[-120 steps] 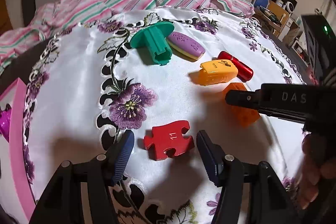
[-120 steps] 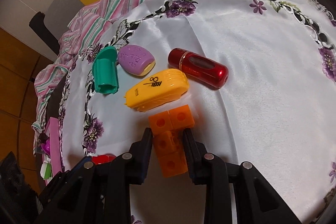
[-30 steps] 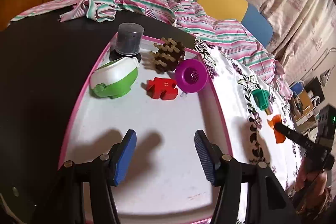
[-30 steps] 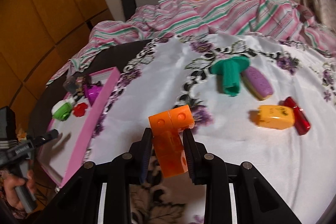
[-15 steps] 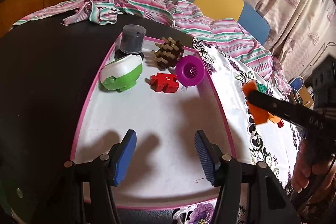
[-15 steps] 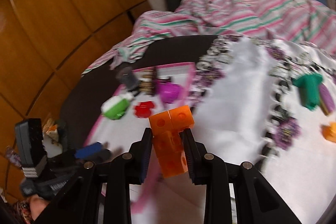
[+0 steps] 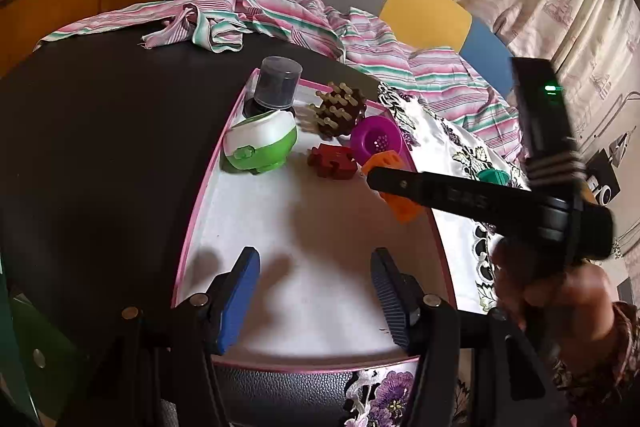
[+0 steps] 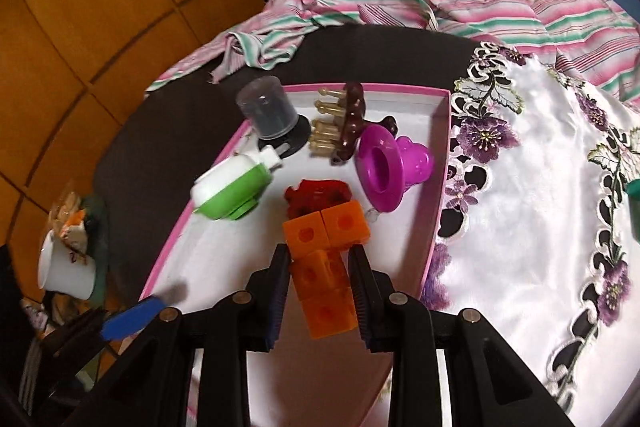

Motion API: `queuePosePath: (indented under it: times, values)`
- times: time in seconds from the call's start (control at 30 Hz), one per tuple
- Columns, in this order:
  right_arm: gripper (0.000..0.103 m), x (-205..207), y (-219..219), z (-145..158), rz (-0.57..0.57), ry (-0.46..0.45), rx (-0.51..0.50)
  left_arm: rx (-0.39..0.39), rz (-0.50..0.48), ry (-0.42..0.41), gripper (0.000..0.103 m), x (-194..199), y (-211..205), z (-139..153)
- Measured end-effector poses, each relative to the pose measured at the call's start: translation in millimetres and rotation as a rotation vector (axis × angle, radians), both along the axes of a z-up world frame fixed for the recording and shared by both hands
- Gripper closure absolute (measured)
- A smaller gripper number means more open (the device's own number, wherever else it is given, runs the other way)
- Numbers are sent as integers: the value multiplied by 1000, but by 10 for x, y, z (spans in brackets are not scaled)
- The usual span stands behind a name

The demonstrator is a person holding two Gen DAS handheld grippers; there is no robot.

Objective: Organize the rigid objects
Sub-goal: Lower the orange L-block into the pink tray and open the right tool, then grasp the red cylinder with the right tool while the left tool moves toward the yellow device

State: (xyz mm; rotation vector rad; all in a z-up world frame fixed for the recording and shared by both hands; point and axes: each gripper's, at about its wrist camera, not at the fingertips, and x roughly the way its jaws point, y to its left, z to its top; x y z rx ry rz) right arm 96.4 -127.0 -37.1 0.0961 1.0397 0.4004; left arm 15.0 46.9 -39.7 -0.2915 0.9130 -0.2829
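Jaws of the right gripper (image 8: 320,287) clamp the orange block piece (image 8: 324,259), carried over the pink-rimmed tray (image 8: 438,195) for sorting; left gripper (image 7: 314,291) hangs spread and empty; beyond, red puzzle piece (image 8: 316,193), purple cup (image 8: 380,167), green case (image 8: 232,191) already gathered.

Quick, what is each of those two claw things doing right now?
Left gripper: open, nothing between its blue pads, above the pink-rimmed tray.
Right gripper: shut on the orange block piece, held over the tray.
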Motion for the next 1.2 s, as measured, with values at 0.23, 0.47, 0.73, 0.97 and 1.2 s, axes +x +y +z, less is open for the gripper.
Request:
queuePosePath:
  times: [0.23, 0.47, 0.73, 0.97, 1.2]
  values:
    - [59, -138, -206, 157, -55, -71, 14, -12, 2, -1, 45, -11, -8, -10]
    - [57, -430, -462, 255, -86, -104, -1, -16, -35, -1, 45, -40, -147, -8]
    - [53, -592, -801, 225, -153, -80, -6, -19, -66, -2, 45, -75, -236, 16]
    - [53, -656, -1228, 126, -220, -43, -45, -52, -153, -11, 45, -137, -446, 73]
    - [46, -648, -1826, 75, -324, -13, -65, -16, -245, -29, 45, -178, -775, 165]
